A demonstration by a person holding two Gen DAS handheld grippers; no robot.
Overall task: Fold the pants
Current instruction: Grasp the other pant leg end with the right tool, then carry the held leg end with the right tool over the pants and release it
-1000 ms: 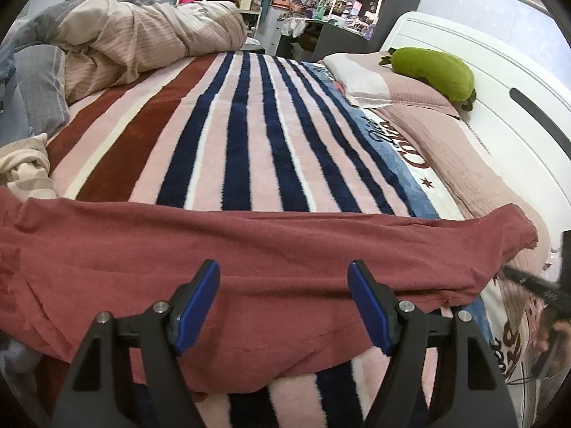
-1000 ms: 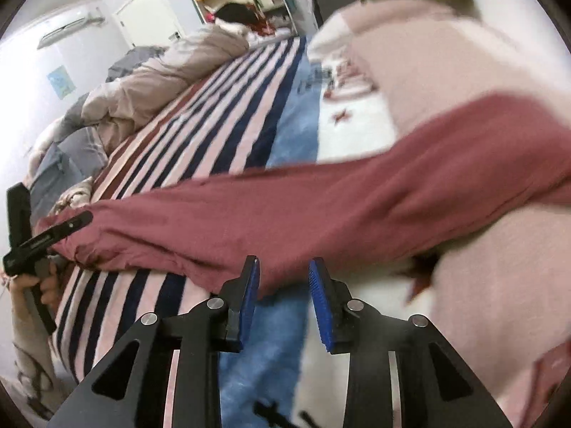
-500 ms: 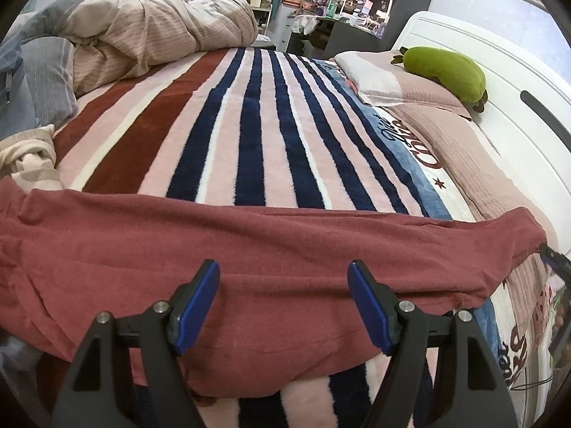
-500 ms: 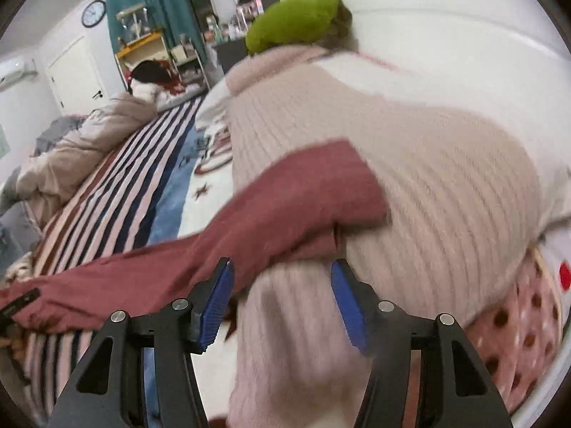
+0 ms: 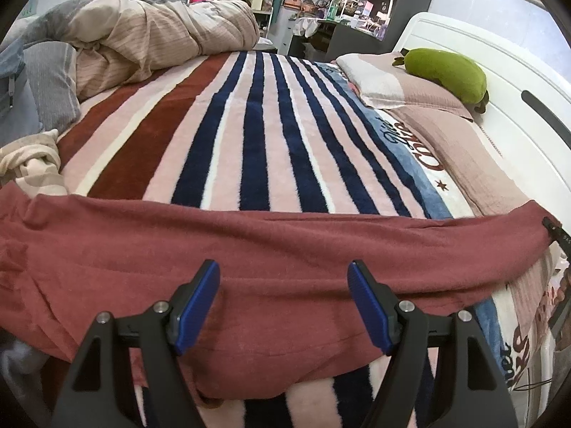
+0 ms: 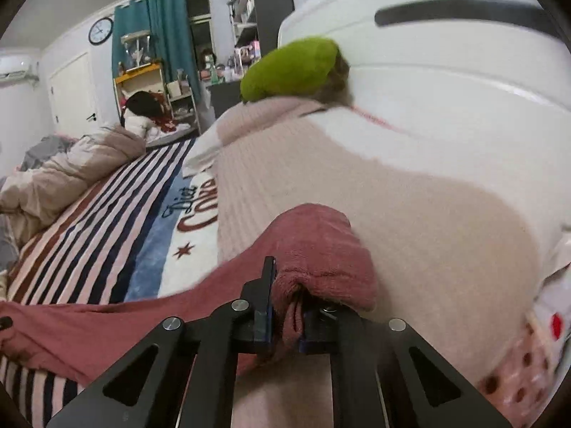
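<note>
Dusty-red pants lie stretched sideways across the near part of a striped bed blanket. My left gripper is open and hovers over the middle of the pants, holding nothing. In the right wrist view my right gripper is shut on the bunched end of the pants, over a pink ribbed cover. The far tip of the right gripper shows at the pants' right end in the left wrist view.
A green plush lies on pillows by the white headboard. A heaped duvet fills the back left. A beige cloth bundle sits at the left edge. Shelves and a desk stand beyond the bed.
My right gripper swung to the pants' end by the pillows and closed on it. My left gripper stayed open over the pants' middle, with the view shifted slightly.
</note>
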